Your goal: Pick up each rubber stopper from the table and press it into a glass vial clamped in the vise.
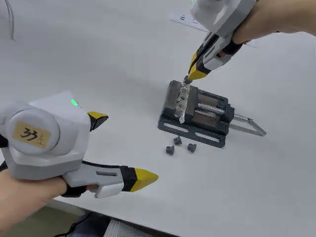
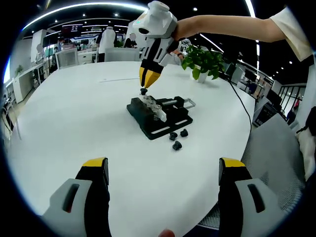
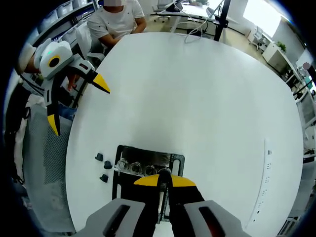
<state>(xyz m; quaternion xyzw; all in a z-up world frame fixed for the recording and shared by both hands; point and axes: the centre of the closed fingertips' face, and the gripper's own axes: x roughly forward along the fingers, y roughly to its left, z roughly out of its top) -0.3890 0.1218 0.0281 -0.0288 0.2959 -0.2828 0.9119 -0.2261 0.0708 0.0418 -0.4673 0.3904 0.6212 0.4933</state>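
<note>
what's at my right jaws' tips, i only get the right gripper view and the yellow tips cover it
observer: from the head view, the right gripper is shut on a small dark rubber stopper.
operator: where is it against the vials
observer: at the mouth of the end clear glass vial, the one farthest from the person; seated or not, i cannot tell.
operator: which way does the vise handle point
observer: the black metal vise has its thin steel handle sticking out toward the right of the head view.
</note>
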